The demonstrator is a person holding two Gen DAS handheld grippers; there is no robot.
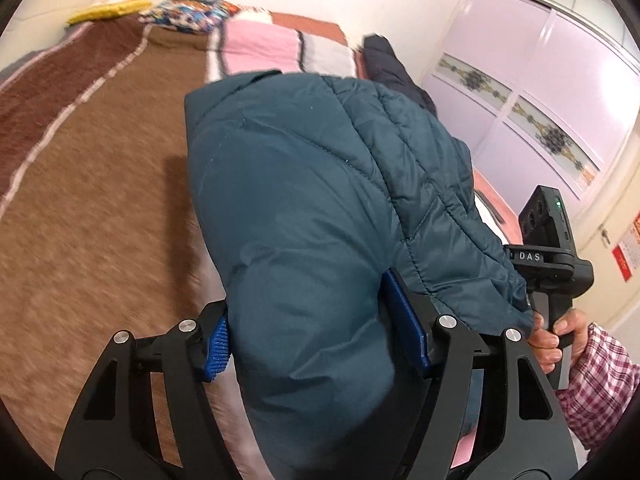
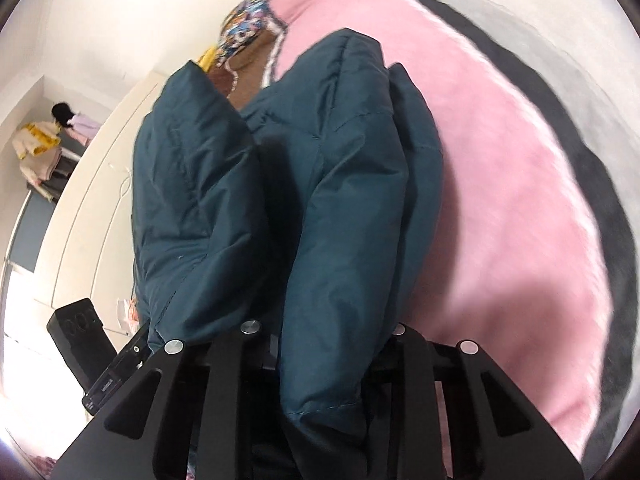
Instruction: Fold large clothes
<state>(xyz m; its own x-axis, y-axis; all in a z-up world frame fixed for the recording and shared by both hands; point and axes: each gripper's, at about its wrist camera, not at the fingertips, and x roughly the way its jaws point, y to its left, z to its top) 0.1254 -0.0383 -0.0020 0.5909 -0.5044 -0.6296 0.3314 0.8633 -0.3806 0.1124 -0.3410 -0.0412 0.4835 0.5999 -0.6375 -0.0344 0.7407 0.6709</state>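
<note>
Between the blue pads [image 1: 218,346] of the left gripper [image 1: 320,340] sits a thick fold of the teal jacket [image 1: 320,200]; both pads lie against the padded cloth, so the jaws are clenched on it. Its quilted part hangs over the right-hand finger and hides the bed edge there. Just beyond that drape, a hand [image 1: 554,336] in a checked sleeve [image 1: 600,380] holds the black handle of the other tool [image 1: 548,248].

From the right wrist, the right gripper [image 2: 324,344] has a fold of the jacket [image 2: 340,220] bulging up between its black fingers; the pads are buried in cloth, and the fabric looks pinched between them. A second lobe of the jacket rises to the left, with a dark gap between the two.

Left of the jacket, the brown blanket [image 1: 100,200] lies bare, with room all the way to its pale stripe. Farther back lie a pink and grey striped blanket [image 1: 260,48], a patterned pillow [image 1: 192,12] and a yellow cushion [image 1: 108,8] by the white wall. Lilac wardrobe doors [image 1: 540,80] stand close on the right.
</note>
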